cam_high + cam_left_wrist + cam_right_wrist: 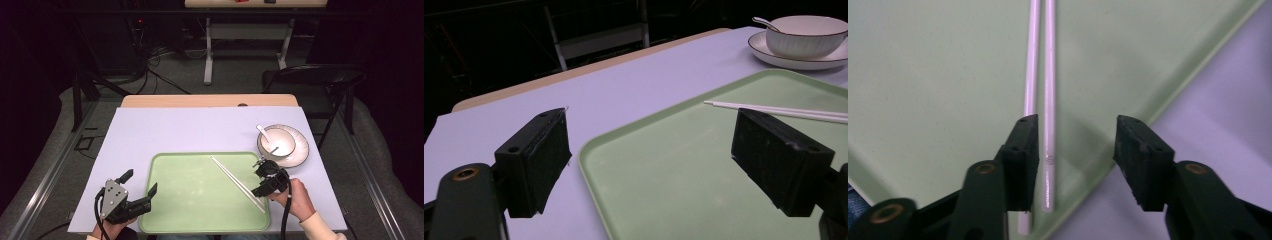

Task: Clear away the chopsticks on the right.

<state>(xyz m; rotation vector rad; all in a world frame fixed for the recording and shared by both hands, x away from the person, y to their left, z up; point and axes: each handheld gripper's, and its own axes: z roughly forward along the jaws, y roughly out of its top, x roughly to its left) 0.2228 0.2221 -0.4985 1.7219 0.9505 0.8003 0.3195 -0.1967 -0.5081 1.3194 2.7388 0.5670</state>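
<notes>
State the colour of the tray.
Pale green tray, clearest in the high view.

No text, label, brand, number or sign can be read in any of the views.
</notes>
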